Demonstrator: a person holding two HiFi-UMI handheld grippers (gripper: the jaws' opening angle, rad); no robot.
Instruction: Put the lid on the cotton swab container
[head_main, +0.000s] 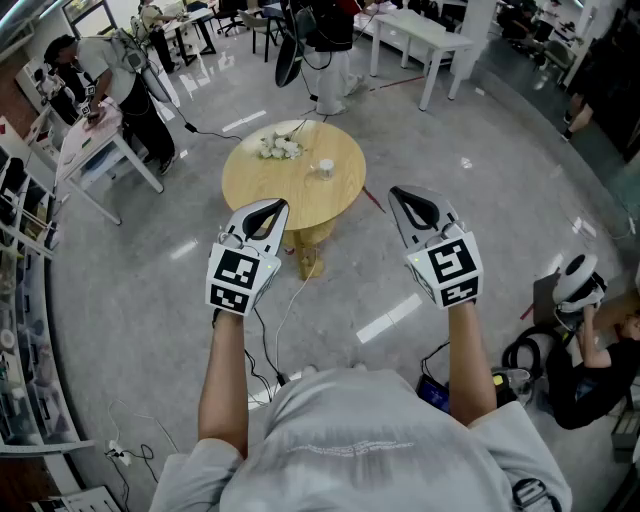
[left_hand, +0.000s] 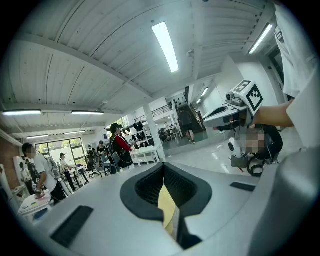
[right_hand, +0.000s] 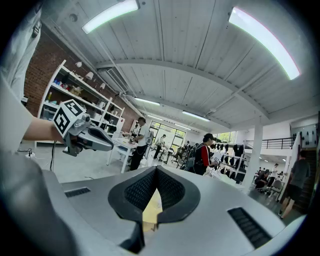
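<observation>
Head view: left gripper (head_main: 272, 210) and right gripper (head_main: 402, 198) raised well short of the round table (head_main: 250, 190), jaws of each pressed together on nothing. Small white container (head_main: 325, 168) near the table's middle, slightly toward its right edge; pale cluster (head_main: 279, 147) near it toward the far edge, too small to identify. Risk, as judged: tipping the light container by arriving with jaws unopened or off-centre.

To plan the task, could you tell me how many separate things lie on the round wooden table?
2: a pale heap on the round wooden table's far side, and a small white cylinder just right of it. Smaller pieces may hide within the heap.
</observation>
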